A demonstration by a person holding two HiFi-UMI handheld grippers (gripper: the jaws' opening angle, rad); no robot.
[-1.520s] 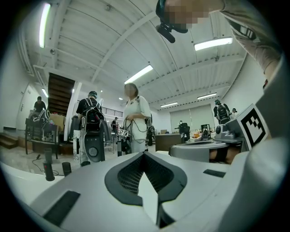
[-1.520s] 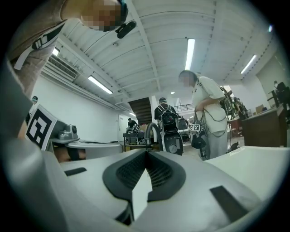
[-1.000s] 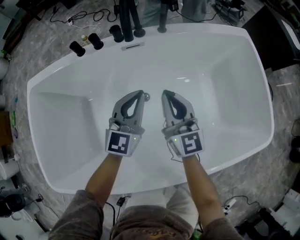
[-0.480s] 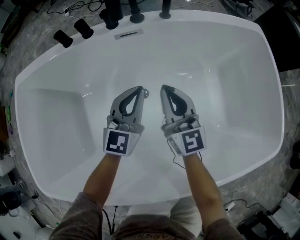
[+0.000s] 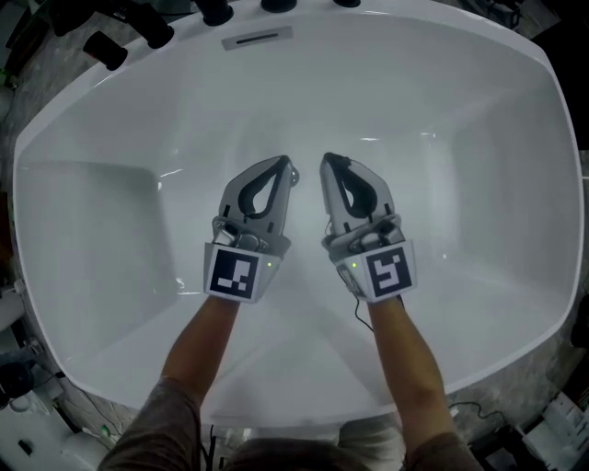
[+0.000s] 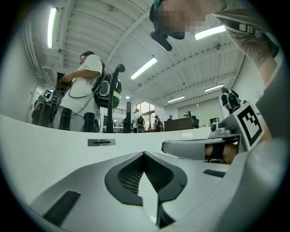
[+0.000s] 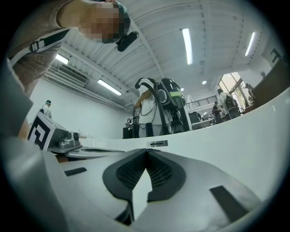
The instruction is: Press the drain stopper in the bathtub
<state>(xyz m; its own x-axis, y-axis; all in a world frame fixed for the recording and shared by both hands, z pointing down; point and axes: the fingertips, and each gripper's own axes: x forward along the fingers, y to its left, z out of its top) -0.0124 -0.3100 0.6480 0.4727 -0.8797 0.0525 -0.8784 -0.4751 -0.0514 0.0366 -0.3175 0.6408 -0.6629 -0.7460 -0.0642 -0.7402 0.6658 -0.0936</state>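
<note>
Drain stopper point(image 5: 294, 175) peeks out right at L tool point(image 5: 285, 165) tip.

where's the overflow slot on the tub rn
In the head view the overflow slot is at the top, left of centre, on the far wall of the tub, just under the black fittings and ahead of the left claw.

Light grey shells on left gripper point(image 5: 288, 168), right gripper point(image 5: 329, 164) — black lining, black-white marker cubes point(image 5: 234, 272); grey-brown sleeves point(image 5: 166, 419).
</note>
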